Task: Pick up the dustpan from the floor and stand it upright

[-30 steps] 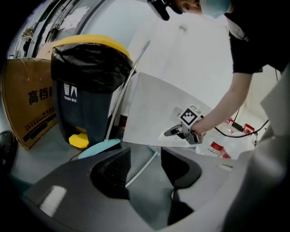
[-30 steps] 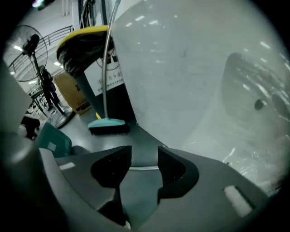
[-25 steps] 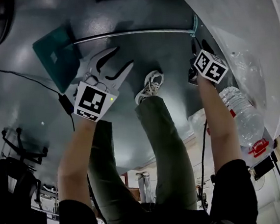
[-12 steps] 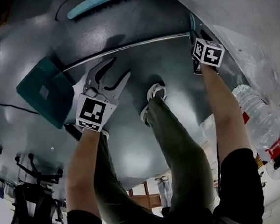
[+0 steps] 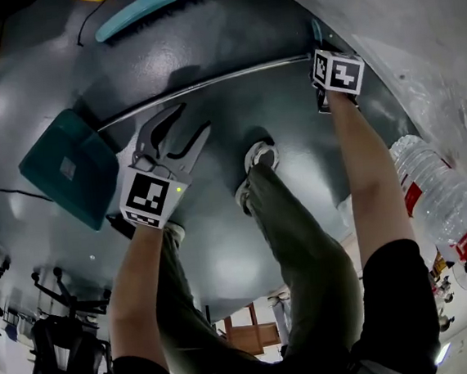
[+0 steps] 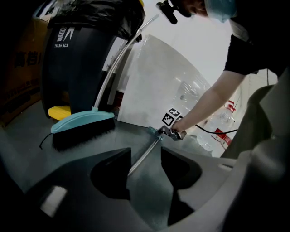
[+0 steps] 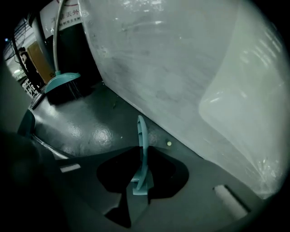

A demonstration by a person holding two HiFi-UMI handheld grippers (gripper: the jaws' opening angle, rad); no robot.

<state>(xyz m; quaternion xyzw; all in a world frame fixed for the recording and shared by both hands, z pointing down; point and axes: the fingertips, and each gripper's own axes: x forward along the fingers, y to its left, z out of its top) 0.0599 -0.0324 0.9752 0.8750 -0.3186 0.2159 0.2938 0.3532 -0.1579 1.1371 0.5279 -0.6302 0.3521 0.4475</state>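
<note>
Since the earlier frame both grippers have dropped closer to the floor (image 5: 202, 29). The right gripper (image 7: 141, 156) has just been closing its jaws, and they now pinch the dustpan (image 5: 67, 169) by its ribbed teal plastic grip (image 7: 142, 136). The left gripper (image 6: 145, 156) gapes wide above the thin metal shaft (image 5: 207, 84). The dustpan lies flat, with its broad end left of that gripper. Beyond, a dark bin (image 6: 77, 59) reads "TRASH BOX".

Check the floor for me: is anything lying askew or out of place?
The dustpan lies flat on the floor instead of standing. Its metal handle stretches across to the right gripper, whose jaws have just been closing on the teal grip at its end. Nothing looks spilled or broken.
</note>
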